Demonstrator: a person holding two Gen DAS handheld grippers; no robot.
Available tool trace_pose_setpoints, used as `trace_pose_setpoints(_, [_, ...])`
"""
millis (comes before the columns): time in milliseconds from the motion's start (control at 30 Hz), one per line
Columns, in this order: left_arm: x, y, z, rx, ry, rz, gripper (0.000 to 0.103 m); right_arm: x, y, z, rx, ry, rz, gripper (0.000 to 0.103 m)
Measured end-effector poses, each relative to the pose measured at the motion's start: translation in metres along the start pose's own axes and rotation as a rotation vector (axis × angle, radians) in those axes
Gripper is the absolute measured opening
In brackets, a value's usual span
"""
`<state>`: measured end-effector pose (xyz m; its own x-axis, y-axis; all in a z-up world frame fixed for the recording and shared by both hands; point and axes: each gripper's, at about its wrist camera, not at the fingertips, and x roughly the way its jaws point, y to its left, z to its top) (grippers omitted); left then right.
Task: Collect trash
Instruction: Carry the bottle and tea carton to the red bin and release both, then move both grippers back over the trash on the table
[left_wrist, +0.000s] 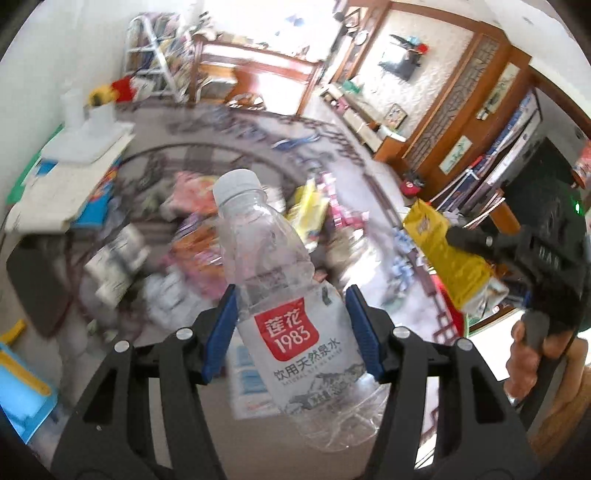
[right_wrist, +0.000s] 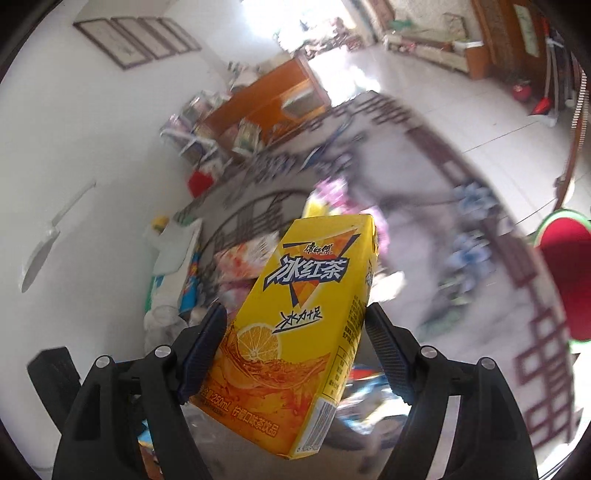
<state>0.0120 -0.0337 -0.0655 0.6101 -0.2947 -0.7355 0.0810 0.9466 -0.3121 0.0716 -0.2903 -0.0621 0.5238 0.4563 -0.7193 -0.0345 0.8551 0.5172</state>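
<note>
The left gripper (left_wrist: 291, 332) clamps a clear plastic water bottle with white cap (left_wrist: 280, 288) at frame centre. The right gripper (right_wrist: 295, 354) clamps a yellow iced-tea carton (right_wrist: 295, 317), also centred. Maintain grip pressure, keep both items clear of the floor litter (left_wrist: 192, 229), and carry them steadily to the bin.

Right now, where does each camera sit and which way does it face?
Left wrist: on the left gripper, looking along its fingers and down at a littered rug; it is shut on a clear water bottle, and the person's other hand shows at right.
Right wrist: on the right gripper, facing down over the same rug; it is shut on a yellow tea carton.
Shared: the rug, the litter and the carton.
</note>
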Motion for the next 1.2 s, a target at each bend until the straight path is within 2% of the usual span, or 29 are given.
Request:
trace_pose_setpoints(167, [0.032, -0.064, 0.014, 0.048, 0.007, -0.052, 0.056, -0.031, -0.056, 0.01, 0.021, -0.04, -0.052, 0.074])
trace_pose_setpoints(400, [0.094, -0.17, 0.018, 0.125, 0.039, -0.157, 0.056, -0.073, -0.164, 0.027, 0.099, -0.064, -0.136, 0.074])
trace_pose_setpoints(600, [0.155, -0.254, 0.008, 0.188, 0.137, -0.243, 0.056, -0.099, -0.259, 0.036, 0.209, -0.077, -0.207, 0.074])
trace_pose_setpoints(667, [0.174, -0.28, 0.004, 0.212, 0.178, -0.264, 0.056, -0.104, -0.287, 0.036, 0.253, -0.078, -0.224, 0.067])
trace_pose_setpoints(700, [0.181, -0.291, 0.002, 0.222, 0.193, -0.278, 0.056, -0.106, -0.303, 0.037, 0.276, -0.078, -0.227, 0.067])
trace_pose_setpoints(833, [0.199, -0.334, -0.008, 0.281, 0.236, -0.297, 0.057, -0.115, -0.336, 0.036, 0.325, -0.08, -0.232, 0.068])
trace_pose_setpoints(867, [0.204, -0.34, -0.009, 0.283, 0.247, -0.295, 0.059, -0.118, -0.342, 0.034, 0.331, -0.079, -0.232, 0.068])
trace_pose_setpoints(933, [0.21, -0.345, -0.01, 0.277, 0.261, -0.291, 0.073, -0.123, -0.354, 0.033, 0.35, -0.082, -0.238, 0.068])
trace_pose_setpoints(1200, [0.207, -0.341, -0.002, 0.25, 0.239, -0.252, 0.076, -0.132, -0.357, 0.035, 0.379, -0.094, -0.249, 0.069])
